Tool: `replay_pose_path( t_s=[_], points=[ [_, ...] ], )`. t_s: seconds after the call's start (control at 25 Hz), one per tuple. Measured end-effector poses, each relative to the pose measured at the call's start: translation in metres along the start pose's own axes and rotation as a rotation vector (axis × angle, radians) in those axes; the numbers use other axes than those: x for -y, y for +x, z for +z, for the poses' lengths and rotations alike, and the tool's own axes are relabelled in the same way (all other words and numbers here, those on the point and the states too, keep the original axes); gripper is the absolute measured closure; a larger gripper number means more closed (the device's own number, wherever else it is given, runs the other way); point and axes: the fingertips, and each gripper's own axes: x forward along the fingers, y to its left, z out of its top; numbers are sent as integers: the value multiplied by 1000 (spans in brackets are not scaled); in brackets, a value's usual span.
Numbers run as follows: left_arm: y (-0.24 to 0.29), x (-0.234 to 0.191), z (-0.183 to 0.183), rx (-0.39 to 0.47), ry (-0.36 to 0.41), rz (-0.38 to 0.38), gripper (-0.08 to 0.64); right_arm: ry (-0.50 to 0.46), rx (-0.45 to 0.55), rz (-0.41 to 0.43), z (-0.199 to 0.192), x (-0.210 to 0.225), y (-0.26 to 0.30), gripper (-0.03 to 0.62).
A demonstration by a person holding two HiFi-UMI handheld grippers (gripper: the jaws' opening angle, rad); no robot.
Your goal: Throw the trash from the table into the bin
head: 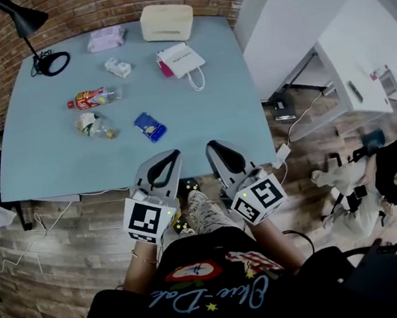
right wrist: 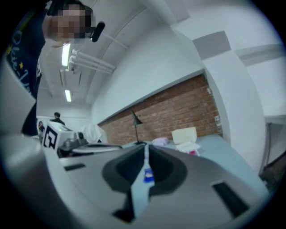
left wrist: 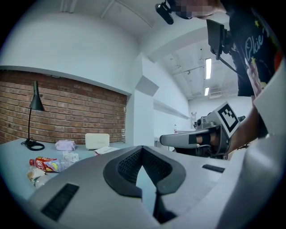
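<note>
On the blue-grey table [head: 56,164] lie a blue packet [head: 150,126], a red-labelled bottle [head: 94,98], a crumpled clear bottle [head: 93,125] and a small white packet [head: 117,67]. My left gripper [head: 173,155] and right gripper [head: 211,146] hover side by side over the table's near edge, both shut and empty, short of the blue packet. In the left gripper view the red-labelled bottle [left wrist: 47,163] and the crumpled bottle [left wrist: 35,175] lie at the left, past the closed jaws. In the right gripper view the blue packet [right wrist: 148,175] shows through the slit between the jaws.
At the table's far side stand a black lamp [head: 49,63], a purple pack [head: 106,38], a cream box [head: 166,21] and a white paper bag [head: 181,59]. A brick wall runs behind. To the right are a white desk [head: 349,77], floor cables and a seated person [head: 392,168].
</note>
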Motion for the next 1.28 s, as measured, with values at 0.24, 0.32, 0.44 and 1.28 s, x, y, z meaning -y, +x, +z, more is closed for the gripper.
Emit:
replay_pose_path(
  t_s=[0.24, 0.32, 0.44, 1.28],
  points=[
    [10, -17, 1, 0, -15, 44, 552, 52, 19, 13, -1, 25, 21, 583],
    [14, -24, 0, -14, -8, 51, 552, 54, 14, 11, -2, 35, 31, 583],
    [23, -38, 5, -17, -3, 60, 552, 49, 5, 3, 0, 51, 49, 583],
    [84, -102, 10, -84, 21, 78, 552, -72, -245, -122, -46, 150, 141, 525]
  ],
)
